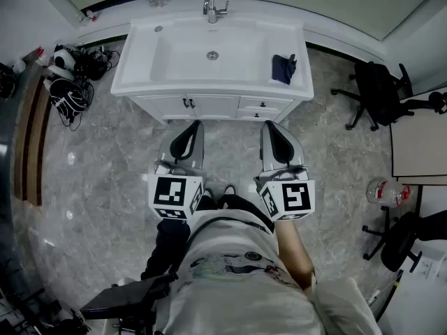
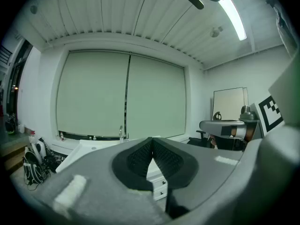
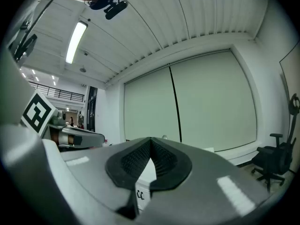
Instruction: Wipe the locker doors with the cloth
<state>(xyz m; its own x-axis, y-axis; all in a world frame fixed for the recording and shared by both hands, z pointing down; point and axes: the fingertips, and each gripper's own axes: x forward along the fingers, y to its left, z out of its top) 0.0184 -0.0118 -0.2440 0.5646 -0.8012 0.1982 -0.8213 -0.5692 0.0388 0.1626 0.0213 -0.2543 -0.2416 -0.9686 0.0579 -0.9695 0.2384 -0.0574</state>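
My left tool [image 1: 190,128] and right tool [image 1: 272,128] point side by side at the sink cabinet [image 1: 209,107], both pinched together, empty; marker cubes [image 1: 174,194] hide my hands.

A person holds the left gripper [image 1: 190,128] and the right gripper [image 1: 271,127] side by side in front of the body, well apart, both pointing forward and close to level. The jaws of each are pressed together with nothing between them, the ribbed black pads [image 2: 138,156] meeting at the tips. A marker cube [image 1: 174,195] sits at the rear of each gripper, just ahead of the torso. The bare right forearm [image 1: 299,253] runs straight back from its gripper.
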